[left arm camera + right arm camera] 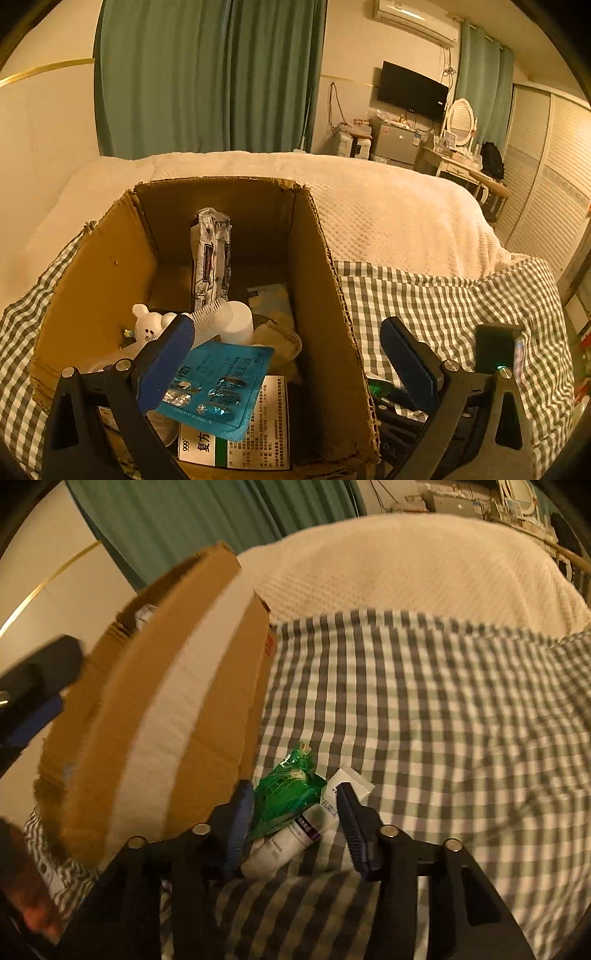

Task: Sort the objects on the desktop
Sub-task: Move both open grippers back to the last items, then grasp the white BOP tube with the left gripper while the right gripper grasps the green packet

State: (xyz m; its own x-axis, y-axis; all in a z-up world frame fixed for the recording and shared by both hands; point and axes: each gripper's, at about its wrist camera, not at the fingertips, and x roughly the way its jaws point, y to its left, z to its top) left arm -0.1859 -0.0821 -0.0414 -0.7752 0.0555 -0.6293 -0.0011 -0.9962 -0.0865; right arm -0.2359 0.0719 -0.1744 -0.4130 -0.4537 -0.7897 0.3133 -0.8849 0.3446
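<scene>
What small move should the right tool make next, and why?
Probably close the right tool a little further. The green packet and the white tube lie on the checked cloth between its open fingers, beside the cardboard box, not yet gripped.

Left hand-held gripper (286,354) agape (right (295,823) narrower)

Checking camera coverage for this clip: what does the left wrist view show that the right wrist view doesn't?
Only the left wrist view looks inside the cardboard box: a blue blister pack, a medicine carton, a white comb, a small white bear figure and a silver foil packet. Only the right wrist view shows the green sachet and white tube between the right gripper's open jaws. Both show the box, the checked cloth and the bed.
</scene>
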